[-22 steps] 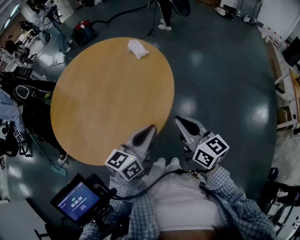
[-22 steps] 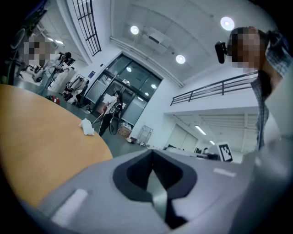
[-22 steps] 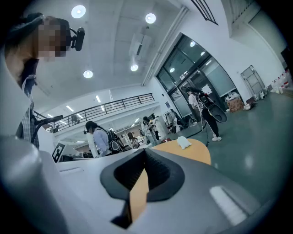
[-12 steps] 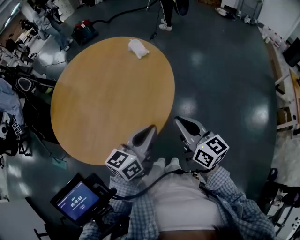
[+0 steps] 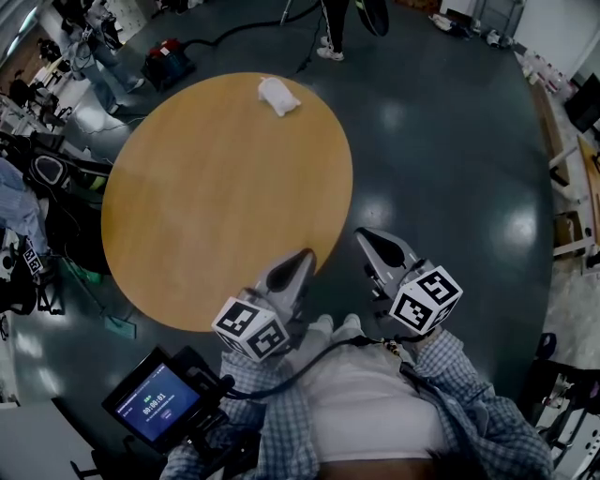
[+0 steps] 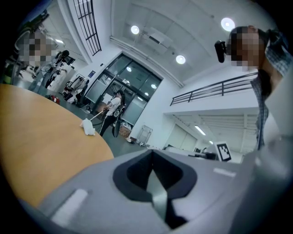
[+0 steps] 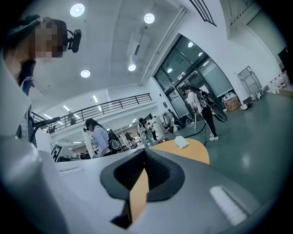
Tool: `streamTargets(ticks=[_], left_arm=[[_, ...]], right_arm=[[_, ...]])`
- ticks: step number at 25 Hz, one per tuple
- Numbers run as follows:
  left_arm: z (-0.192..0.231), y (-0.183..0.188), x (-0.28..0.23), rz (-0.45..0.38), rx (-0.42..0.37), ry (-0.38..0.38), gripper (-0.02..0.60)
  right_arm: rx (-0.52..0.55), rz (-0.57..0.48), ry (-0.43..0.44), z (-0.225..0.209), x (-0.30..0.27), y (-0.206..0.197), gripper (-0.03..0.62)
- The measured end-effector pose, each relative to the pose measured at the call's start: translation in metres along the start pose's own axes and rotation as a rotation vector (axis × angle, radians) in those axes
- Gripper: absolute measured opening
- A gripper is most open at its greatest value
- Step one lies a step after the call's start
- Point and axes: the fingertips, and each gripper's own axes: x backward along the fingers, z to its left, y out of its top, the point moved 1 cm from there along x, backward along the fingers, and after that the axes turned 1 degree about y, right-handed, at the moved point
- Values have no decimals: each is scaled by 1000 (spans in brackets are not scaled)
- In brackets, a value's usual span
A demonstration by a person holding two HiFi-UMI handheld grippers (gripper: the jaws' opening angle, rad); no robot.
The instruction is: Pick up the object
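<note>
1. Your left claw (image 5: 298, 262) sits low centre in the head view, with its tip over the near edge of the round wooden bench (image 5: 206, 187).
2. In the left gripper view the left claw (image 6: 152, 153) is clenched, tips meeting, with nothing between them.
3. Your right claw (image 5: 373, 246) is just right of the left one in the head view. It hangs over the dark floor (image 5: 450, 141), just off the bench edge.
4. In the right gripper view the right claw (image 7: 145, 153) is also clenched, and it's empty.
5. The white object (image 5: 278, 96) lies on the bench near its far edge, top centre of the head view. It is well apart from both claws and nothing touches it.
6. The same white object shows left of centre in the left gripper view (image 6: 88, 128), and right of centre in the right gripper view (image 7: 181, 142), on the bench top.
7. The marker cubes sit behind the claws: left cube (image 5: 250, 328), right cube (image 5: 427, 300).
8. A device with a lit screen (image 5: 150, 405) is at lower left of the head view, by your left sleeve.
9. A person's legs (image 5: 330, 28) stand on the floor beyond the bench, top centre.
</note>
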Motion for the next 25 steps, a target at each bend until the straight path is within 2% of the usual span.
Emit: streamTargets(ticks=[10,16,20,25], left_arm=[[20,9,21,7,-7,-40,4],[8,4,27,19,-23,-63,3],[15,9,27,1,-26,-56,3],[37,18,10,7,-20,-8,3]], right_arm=[[38,-26,-48,23,-19,-3,6],[72,-38,-72,30,0,-2,6],[77,-56,-86,19,-2,3,6],[37,-64,-94,-18,-29,11,6]])
